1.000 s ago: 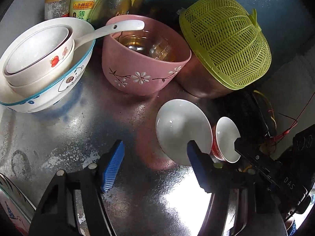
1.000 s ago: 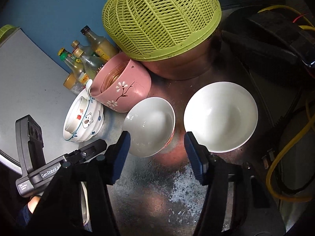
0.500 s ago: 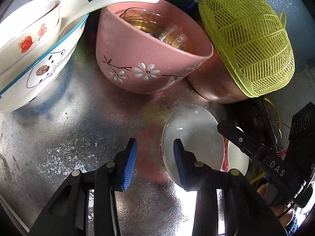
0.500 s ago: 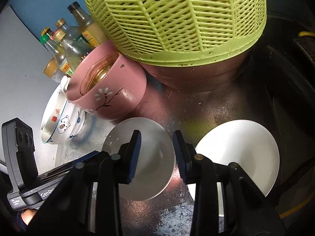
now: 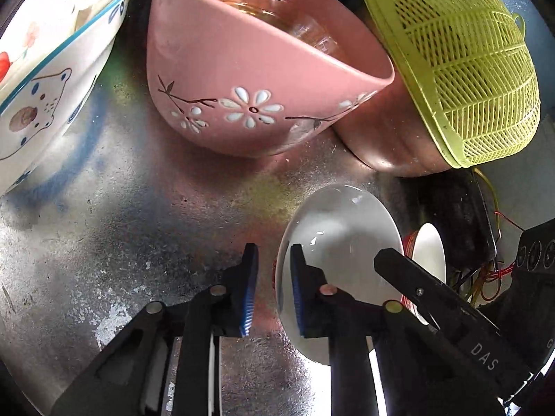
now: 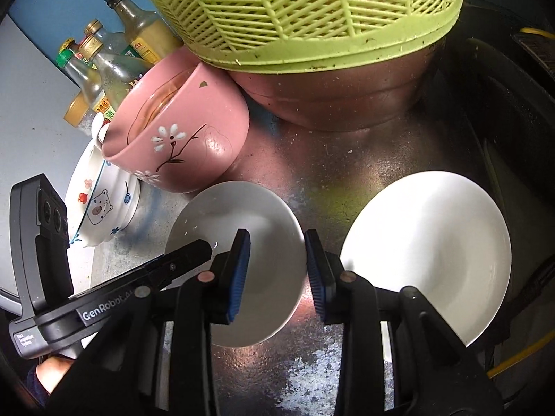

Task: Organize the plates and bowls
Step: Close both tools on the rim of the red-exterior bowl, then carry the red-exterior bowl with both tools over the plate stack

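Left gripper (image 5: 274,284): jaws nearly closed, straddling the near rim of the small white bowl (image 5: 343,242); one pad inside, one outside; contact unclear, cannot tell if it grips.
Right gripper (image 6: 277,270): jaws moderately open, straddling the bowl's (image 6: 242,242) opposite rim; left pad over the inside, right pad outside, small gap; not clamped.
Small white bowl: on the metal counter (image 5: 121,225), just in front of the pink flowered bowl (image 5: 249,79), between both grippers.
White plate (image 6: 433,253): flat on the counter, right of the small bowl, apart from it.
Pink bowl: holds a glass (image 5: 277,10); leans against a copper bowl (image 6: 333,93) topped by a green strainer (image 6: 305,10).
Bear bowl (image 6: 104,204): left of pink bowl.
Bottles (image 6: 104,59): clustered behind.
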